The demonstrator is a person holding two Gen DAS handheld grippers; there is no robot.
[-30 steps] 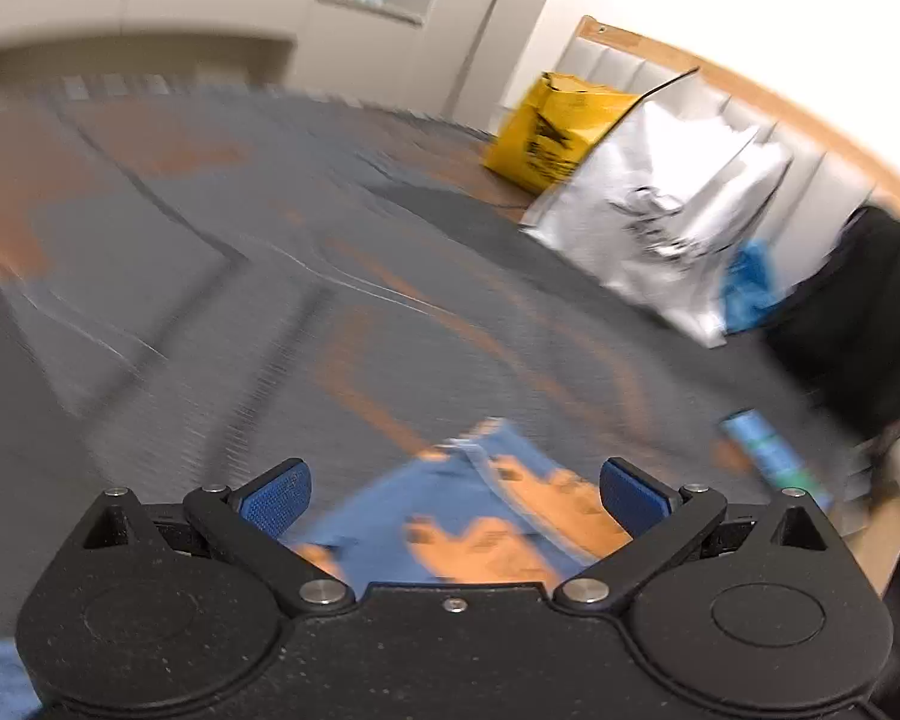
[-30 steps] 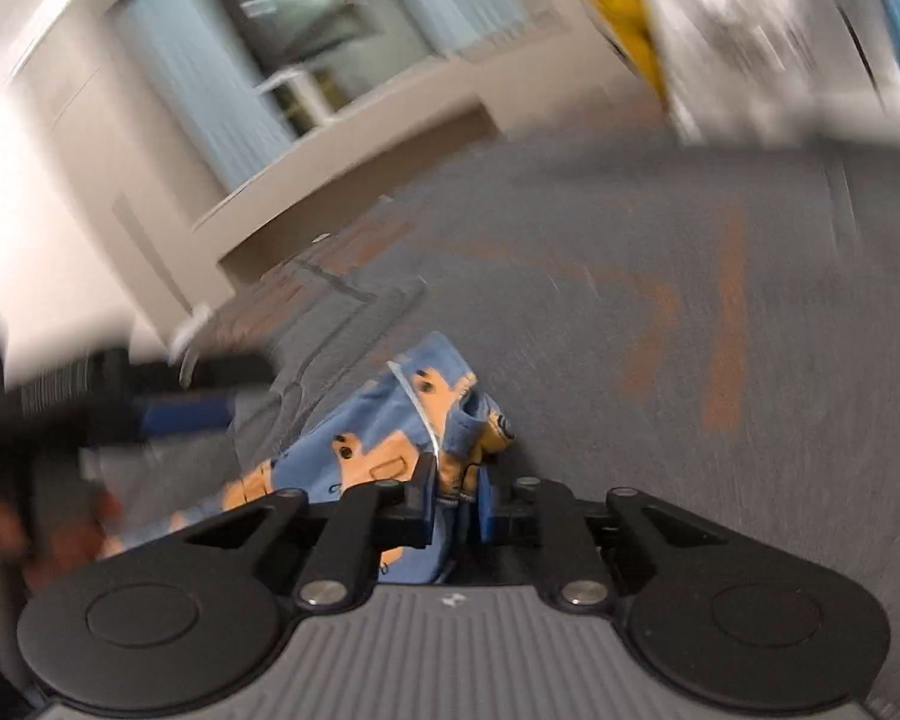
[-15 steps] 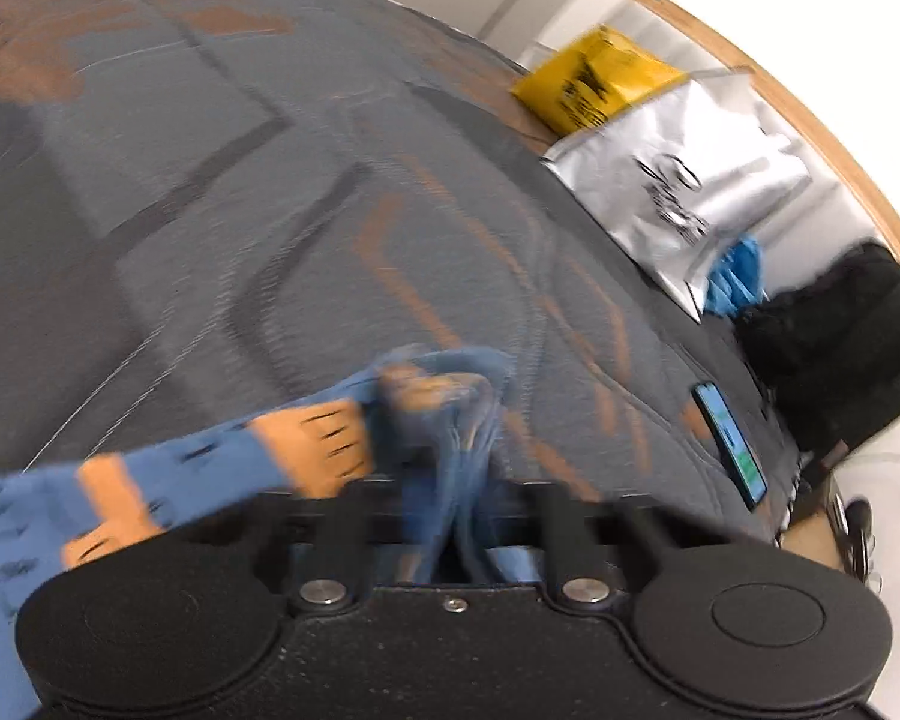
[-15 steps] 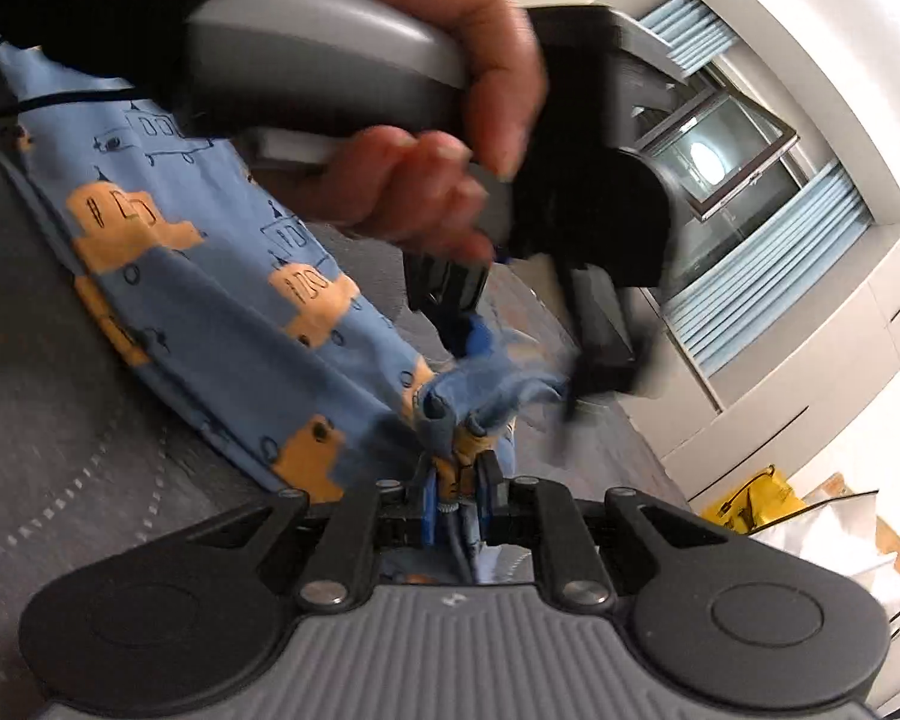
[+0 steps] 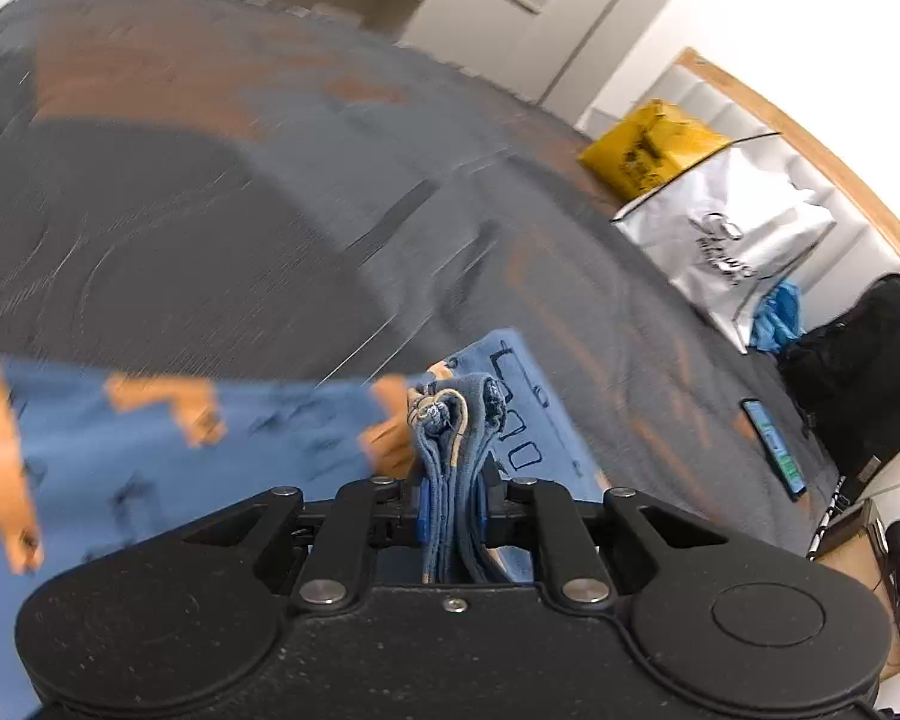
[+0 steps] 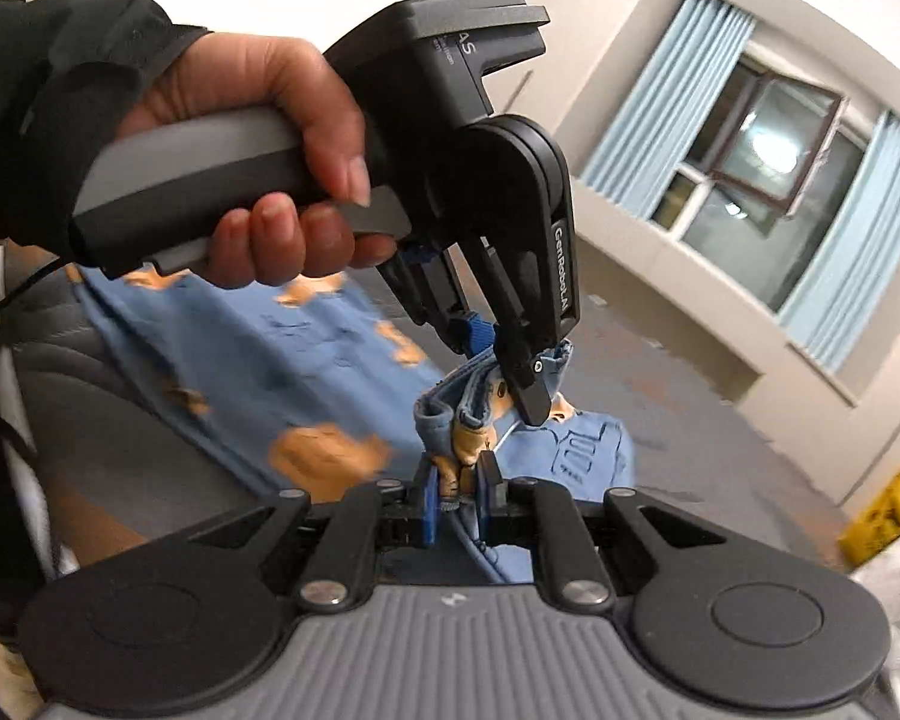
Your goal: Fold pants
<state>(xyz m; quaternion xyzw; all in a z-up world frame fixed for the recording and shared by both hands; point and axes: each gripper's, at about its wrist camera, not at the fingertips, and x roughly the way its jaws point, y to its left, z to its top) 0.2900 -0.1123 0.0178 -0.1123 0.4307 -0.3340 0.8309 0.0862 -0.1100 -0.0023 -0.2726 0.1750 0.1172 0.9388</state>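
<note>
The pants (image 5: 150, 444) are light blue with orange truck prints and stretch to the left over the grey bedspread (image 5: 210, 228). My left gripper (image 5: 453, 516) is shut on a bunched edge of the pants. My right gripper (image 6: 457, 498) is shut on another bunched edge of the same pants (image 6: 306, 372). In the right wrist view the left gripper (image 6: 510, 372), held in a hand, pinches the cloth just above and beyond my right fingertips. The two grips are very close together.
A yellow bag (image 5: 648, 150) and a silver bag (image 5: 732, 240) lie at the far right of the bed. A black backpack (image 5: 864, 360) and a phone (image 5: 774, 444) lie nearer on the right. A window with blue curtains (image 6: 768, 108) is behind.
My left gripper was open a second ago and has shut on the pants edge. Both grippers have lifted the cloth and come together; the right stays shut on it.
</note>
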